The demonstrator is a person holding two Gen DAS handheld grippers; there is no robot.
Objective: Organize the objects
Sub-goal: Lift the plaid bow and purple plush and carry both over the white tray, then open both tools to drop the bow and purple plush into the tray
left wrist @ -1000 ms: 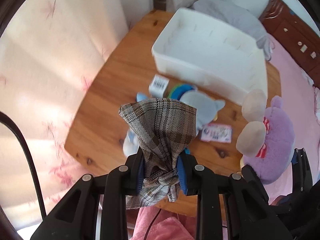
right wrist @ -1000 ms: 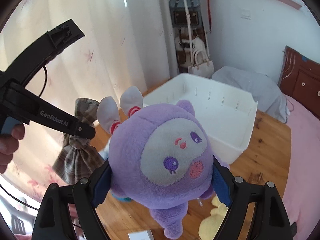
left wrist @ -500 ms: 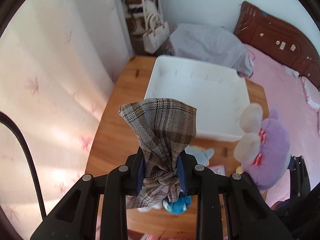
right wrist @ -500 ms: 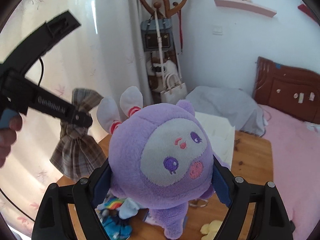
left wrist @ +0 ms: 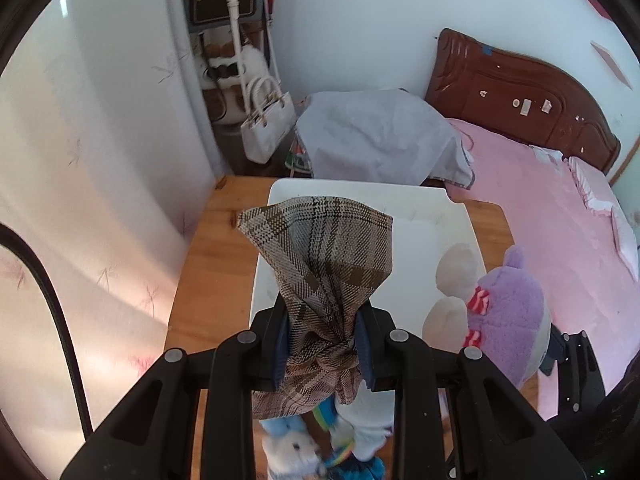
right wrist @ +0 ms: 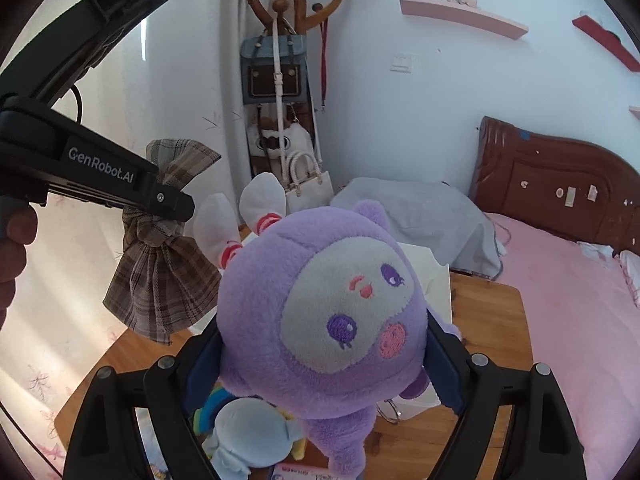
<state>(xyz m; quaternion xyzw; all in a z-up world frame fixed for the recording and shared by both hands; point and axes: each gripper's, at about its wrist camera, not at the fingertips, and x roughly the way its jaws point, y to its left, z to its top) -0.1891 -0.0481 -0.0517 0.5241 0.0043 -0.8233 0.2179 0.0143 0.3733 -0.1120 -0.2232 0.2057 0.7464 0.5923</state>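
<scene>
My left gripper (left wrist: pixel 323 344) is shut on a brown plaid cloth bow (left wrist: pixel 324 264), held in the air over the near rim of the white bin (left wrist: pixel 436 216). It also shows at the left of the right wrist view (right wrist: pixel 160 200), with the bow (right wrist: pixel 160 280) hanging from it. My right gripper (right wrist: pixel 320 364) is shut on a purple plush toy (right wrist: pixel 320 320) with white ears. The plush (left wrist: pixel 504 316) hangs at the bin's right side in the left wrist view.
A blue and white plush (right wrist: pixel 248 436) lies on the wooden table (left wrist: pixel 216 264) under the grippers, with a small card (right wrist: pixel 304 474) beside it. A curtain (left wrist: pixel 92 200) is at the left. A pink bed (left wrist: pixel 560 216) is at the right. A coat rack with bags (right wrist: pixel 280 80) stands behind.
Both grippers have lifted and tilted up with their loads. The white bin now sits lower in the left view and the room's far wall shows.
</scene>
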